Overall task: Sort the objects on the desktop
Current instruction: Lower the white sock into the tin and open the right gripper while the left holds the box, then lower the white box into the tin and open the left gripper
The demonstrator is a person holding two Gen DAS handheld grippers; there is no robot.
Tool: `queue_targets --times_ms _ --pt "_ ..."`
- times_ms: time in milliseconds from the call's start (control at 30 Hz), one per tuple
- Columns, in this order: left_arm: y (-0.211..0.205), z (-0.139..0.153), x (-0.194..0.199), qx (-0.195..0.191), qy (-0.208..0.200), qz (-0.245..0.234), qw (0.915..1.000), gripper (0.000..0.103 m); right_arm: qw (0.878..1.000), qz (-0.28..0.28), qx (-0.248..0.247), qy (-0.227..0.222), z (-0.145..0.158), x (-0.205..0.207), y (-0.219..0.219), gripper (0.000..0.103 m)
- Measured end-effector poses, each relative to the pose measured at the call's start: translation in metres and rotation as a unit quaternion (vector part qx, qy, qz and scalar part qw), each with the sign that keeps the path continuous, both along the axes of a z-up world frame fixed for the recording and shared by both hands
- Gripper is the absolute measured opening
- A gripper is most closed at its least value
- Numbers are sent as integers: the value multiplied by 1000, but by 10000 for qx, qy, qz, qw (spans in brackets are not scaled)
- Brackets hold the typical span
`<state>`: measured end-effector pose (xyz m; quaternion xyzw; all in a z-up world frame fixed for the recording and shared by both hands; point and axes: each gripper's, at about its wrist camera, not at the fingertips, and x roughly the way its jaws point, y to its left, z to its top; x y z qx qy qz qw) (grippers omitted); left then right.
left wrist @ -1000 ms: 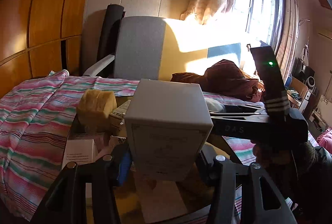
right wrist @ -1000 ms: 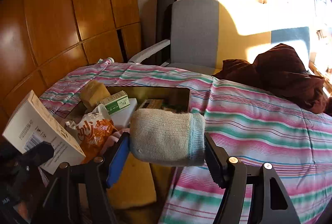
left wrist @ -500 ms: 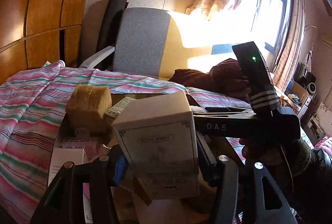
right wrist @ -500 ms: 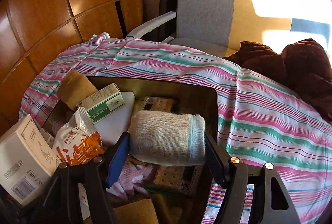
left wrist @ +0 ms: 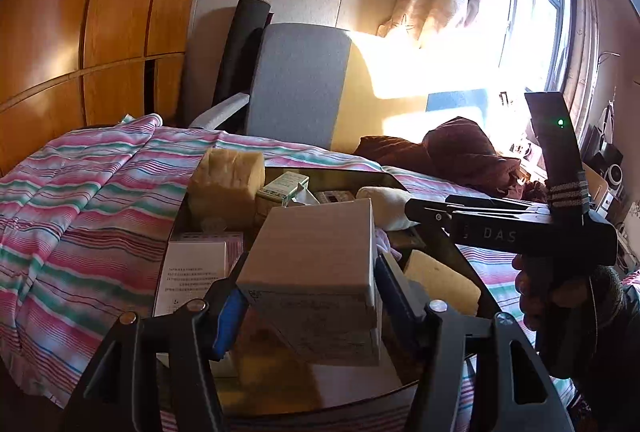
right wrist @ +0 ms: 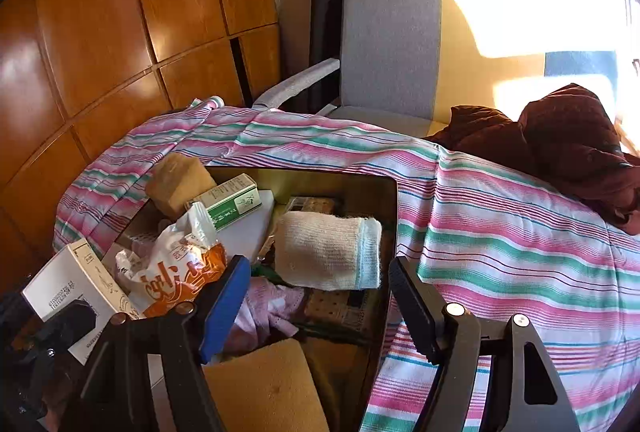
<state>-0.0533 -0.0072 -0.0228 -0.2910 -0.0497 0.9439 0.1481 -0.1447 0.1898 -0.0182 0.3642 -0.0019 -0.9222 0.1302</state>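
Rolled sock [right wrist: 328, 250] dropped from opening right tool [right wrist: 320, 308], in box [right wrist: 394, 199]

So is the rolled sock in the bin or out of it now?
In. The rolled sock lies on the clutter inside the bin, clear of both pads of the opening right tongs.

A desk under a pink-and-green striped cloth [right wrist: 500, 232] carries a dark open box [right wrist: 390, 199] of clutter; a maroon garment [right wrist: 560, 135] lies on the cloth beyond the box, toward the window.
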Motion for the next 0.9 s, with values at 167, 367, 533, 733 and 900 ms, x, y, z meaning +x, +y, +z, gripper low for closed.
queue_targets --times_ms 167,367,533,733,900 --pt "26 2 -14 -148 -72 -423 9990 60 9999 52 -13 140 1 22 -2 73" --pt "52 0 -60 -292 -251 -395 9985 55 9993 -271 -151 202 2 38 21 73" --pt "59 17 -82 -136 -73 -342 9993 54 9983 -452 -238 296 5 48 37 73" --pt "59 29 -109 -216 14 -106 9997 55 9984 -369 -241 348 1 60 39 73" --pt "51 32 -111 -91 24 -25 10000 55 9991 -106 -206 353 -4 76 31 73"
